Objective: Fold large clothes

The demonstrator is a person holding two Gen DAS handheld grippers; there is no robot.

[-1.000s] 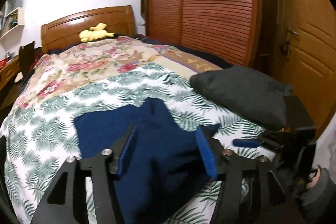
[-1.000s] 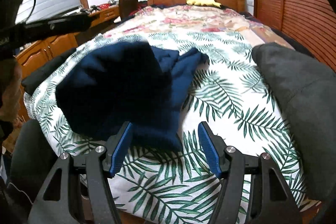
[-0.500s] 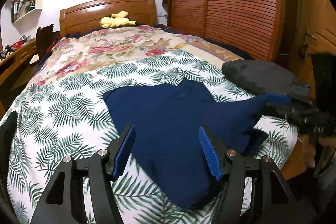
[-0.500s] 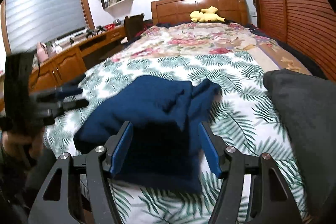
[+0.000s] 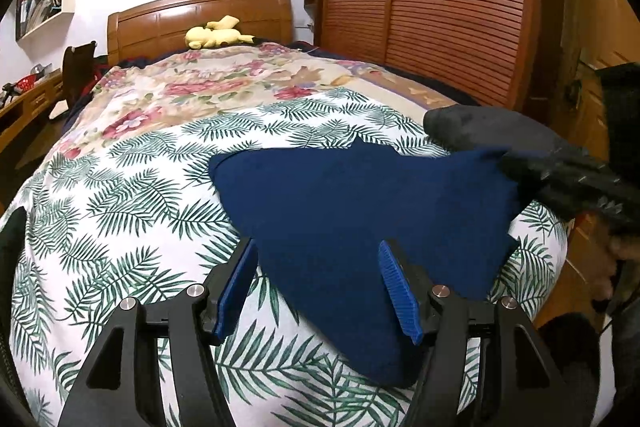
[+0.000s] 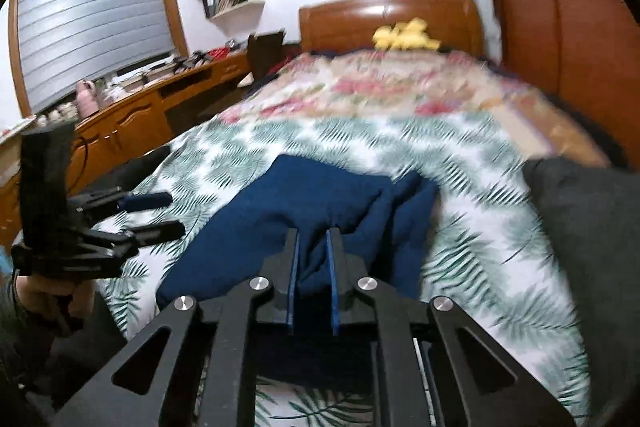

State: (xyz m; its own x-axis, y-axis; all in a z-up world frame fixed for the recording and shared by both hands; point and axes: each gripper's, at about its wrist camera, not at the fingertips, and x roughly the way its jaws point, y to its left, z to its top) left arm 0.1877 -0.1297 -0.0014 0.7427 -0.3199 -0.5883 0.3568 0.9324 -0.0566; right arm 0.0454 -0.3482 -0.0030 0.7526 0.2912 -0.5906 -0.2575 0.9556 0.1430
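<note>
Navy garment (image 6: 320,203) in right tool (image 6: 313,239)

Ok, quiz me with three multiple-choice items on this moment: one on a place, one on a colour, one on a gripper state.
1. Where does the yellow plush toy lie?
A. by the headboard
B. on the desk
C. on the grey garment

2. What colour is the garment being folded?
A. red
B. navy blue
C. white

3. How does the right gripper stand?
A. wide open above the bed
B. shut on the navy garment
C. shut on nothing

Answers: 1 A, it rests at the headboard; 2 B, the navy garment is dark blue; 3 B, the right gripper has just been closing and its pads pinch a fold of it.
</note>
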